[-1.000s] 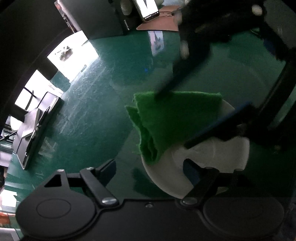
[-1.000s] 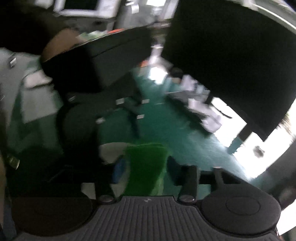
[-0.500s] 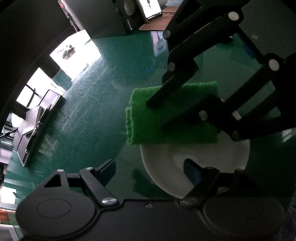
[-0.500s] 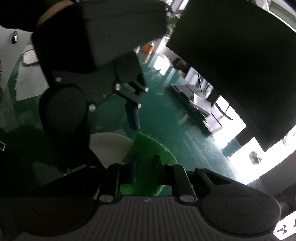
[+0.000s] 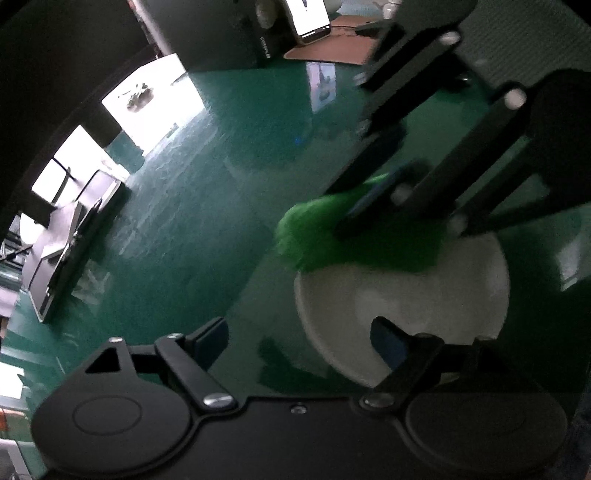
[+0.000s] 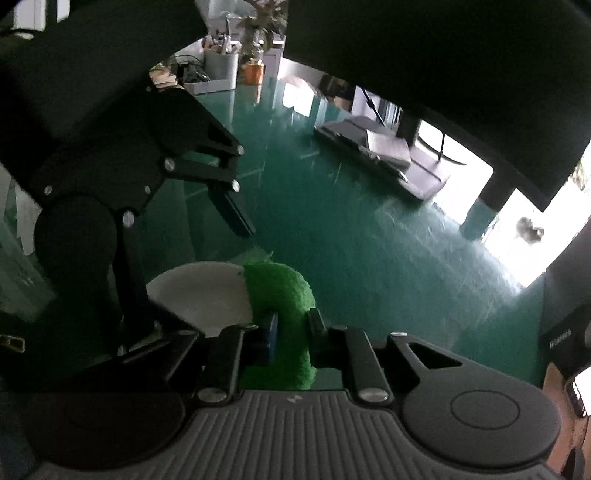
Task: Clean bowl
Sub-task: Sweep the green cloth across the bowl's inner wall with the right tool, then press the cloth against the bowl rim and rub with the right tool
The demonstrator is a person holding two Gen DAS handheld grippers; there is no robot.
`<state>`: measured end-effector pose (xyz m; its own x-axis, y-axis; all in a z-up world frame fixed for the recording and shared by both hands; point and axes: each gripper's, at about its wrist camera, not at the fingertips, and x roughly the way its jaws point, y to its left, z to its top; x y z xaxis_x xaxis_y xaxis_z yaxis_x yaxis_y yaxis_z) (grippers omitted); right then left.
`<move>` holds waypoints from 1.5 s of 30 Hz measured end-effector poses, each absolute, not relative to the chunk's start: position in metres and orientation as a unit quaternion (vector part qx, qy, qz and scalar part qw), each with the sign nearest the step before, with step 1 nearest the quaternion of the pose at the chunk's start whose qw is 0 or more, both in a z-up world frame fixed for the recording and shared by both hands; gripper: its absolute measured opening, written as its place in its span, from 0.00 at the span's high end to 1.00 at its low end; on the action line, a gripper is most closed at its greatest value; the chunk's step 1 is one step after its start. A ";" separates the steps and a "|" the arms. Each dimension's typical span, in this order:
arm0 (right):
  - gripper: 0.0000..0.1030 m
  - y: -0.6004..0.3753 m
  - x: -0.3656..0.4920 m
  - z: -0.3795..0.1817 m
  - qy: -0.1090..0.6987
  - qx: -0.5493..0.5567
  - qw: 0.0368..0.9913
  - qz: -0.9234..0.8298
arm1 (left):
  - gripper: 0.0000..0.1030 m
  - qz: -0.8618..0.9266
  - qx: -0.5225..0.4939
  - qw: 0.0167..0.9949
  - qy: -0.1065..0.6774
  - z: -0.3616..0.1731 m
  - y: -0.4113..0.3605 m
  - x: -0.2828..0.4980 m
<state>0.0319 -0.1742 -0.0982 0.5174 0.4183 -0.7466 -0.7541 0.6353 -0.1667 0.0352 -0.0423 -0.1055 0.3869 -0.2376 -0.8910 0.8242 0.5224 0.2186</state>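
Observation:
A white bowl [image 5: 406, 295] stands on the glossy green table [image 5: 207, 206]. My left gripper [image 5: 299, 334] hangs over the bowl's near left rim. One finger is inside the bowl and the other outside. Its jaws are opening and the pads do not press on the rim. My right gripper [image 5: 343, 210] comes in from the upper right, shut on a folded green cloth [image 5: 332, 240] that lies over the bowl's far rim. In the right wrist view the cloth [image 6: 284, 291] is pinched between the right gripper [image 6: 291, 325] fingers, with the bowl [image 6: 199, 291] just to its left.
A closed laptop [image 5: 62, 258] lies at the table's left edge; it also shows in the right wrist view [image 6: 384, 155]. At the back stand a black box [image 5: 229, 37] and a lit phone [image 5: 310, 18] on brown card [image 5: 332, 48]. Plants and bins [image 6: 236, 62] sit far off.
The right gripper has rolled and moved the cloth onto the bowl's far rim, and the cloth is now bunched. The left gripper kept its place while its fingers spread a little.

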 end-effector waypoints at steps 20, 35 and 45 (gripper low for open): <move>0.87 -0.181 0.033 -0.092 0.411 -0.198 0.848 0.271 | 0.32 -0.339 0.215 0.770 0.497 -0.106 -0.027 0.053; 0.83 -0.177 0.015 -0.094 0.425 -0.192 0.851 0.240 | 0.74 -0.368 0.287 0.764 0.446 -0.105 -0.043 0.040; 0.83 -0.132 0.037 -0.093 0.385 -0.307 0.823 0.282 | 0.72 -0.376 0.317 0.756 0.433 -0.103 -0.046 0.030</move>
<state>0.0368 -0.1322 -0.0931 0.5443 0.2267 -0.8077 -0.7005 0.6525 -0.2890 0.0296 -0.0462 -0.1028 0.3430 -0.2939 -0.8922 0.8423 0.5167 0.1536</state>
